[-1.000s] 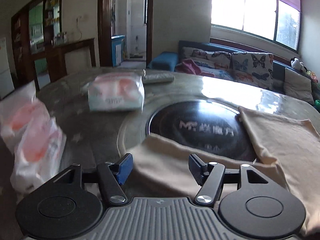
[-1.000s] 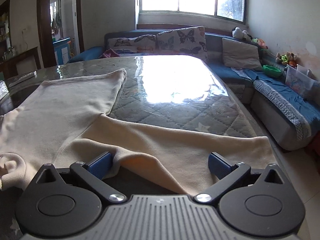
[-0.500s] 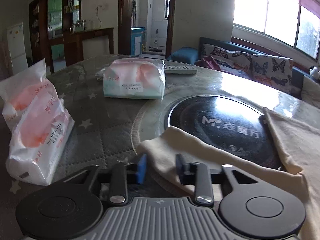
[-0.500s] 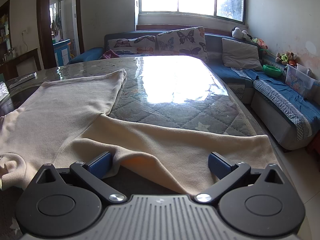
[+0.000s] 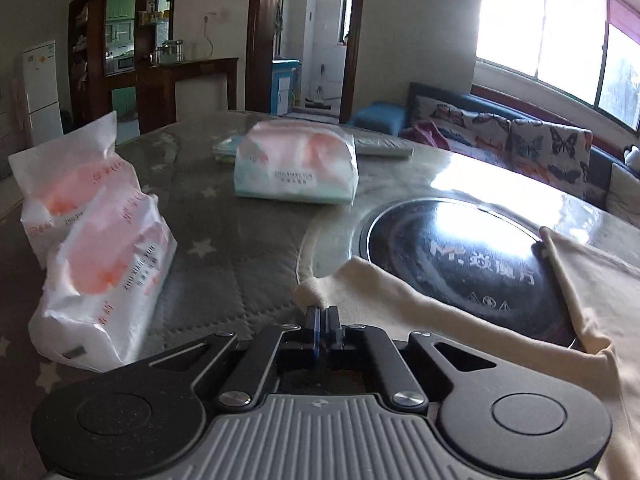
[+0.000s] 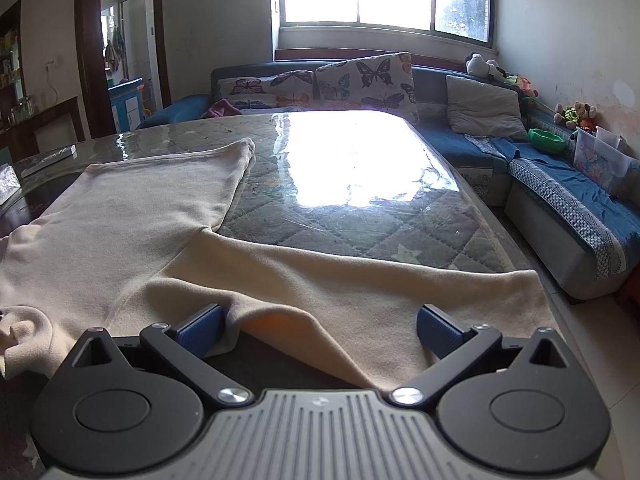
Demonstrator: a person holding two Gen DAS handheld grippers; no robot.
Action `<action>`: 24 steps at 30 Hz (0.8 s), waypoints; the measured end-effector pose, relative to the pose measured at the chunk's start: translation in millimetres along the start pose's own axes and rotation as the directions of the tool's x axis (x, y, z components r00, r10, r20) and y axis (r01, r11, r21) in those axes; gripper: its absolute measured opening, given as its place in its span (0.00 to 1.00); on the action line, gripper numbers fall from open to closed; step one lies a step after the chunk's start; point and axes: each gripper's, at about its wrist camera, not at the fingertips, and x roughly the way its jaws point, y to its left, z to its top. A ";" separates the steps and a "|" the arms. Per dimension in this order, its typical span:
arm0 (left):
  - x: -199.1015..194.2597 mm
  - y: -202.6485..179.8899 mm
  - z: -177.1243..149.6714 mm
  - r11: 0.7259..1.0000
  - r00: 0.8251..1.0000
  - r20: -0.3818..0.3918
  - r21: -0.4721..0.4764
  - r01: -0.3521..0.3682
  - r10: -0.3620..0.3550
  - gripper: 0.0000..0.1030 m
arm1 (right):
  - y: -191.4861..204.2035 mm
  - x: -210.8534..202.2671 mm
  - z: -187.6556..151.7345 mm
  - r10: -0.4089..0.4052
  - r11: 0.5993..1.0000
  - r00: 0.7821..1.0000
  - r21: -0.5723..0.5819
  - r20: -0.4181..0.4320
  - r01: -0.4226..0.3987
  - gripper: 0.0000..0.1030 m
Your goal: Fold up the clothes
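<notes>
Cloth (image 5: 400, 300) corner sits pinched in left claw (image 5: 321, 326), grip mostly hidden; right claw (image 6: 320, 326) gapes apart over cloth.

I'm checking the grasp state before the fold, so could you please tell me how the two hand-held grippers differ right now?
The left hand-held gripper is shut on the sleeve end of the cream garment; the right hand-held gripper is open wide, pinching nothing. The left sits beside the tissue packs; the right straddles a raised fold of cloth. Both have blue pads.

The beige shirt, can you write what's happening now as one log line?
left claw: shut on beige shirt sleeve | right claw: open, straddling other sleeve
</notes>
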 end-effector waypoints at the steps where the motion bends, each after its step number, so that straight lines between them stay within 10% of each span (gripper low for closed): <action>1: -0.6 -0.3 1.6 1.000 1.000 -0.002 0.005 0.007 -0.007 0.05 | 0.2 -4.7 0.5 -0.002 1.000 1.000 -0.006 0.005 0.002 1.00; 15: -32.2 -48.7 21.0 0.966 0.977 0.014 0.155 0.208 -0.212 0.18 | -66.5 -42.9 -2.0 -0.141 0.980 0.990 0.140 -0.014 0.142 0.85; 19: -46.2 -101.1 9.8 0.880 0.919 -0.060 0.270 0.391 -0.390 0.18 | -86.9 -24.7 1.3 -0.164 0.973 0.985 0.154 -0.046 0.170 0.67; 24: -57.9 -169.9 -10.3 0.718 0.795 -0.199 0.348 0.603 -0.572 0.18 | -91.6 -5.9 9.2 -0.175 0.973 0.982 0.139 -0.065 0.183 0.45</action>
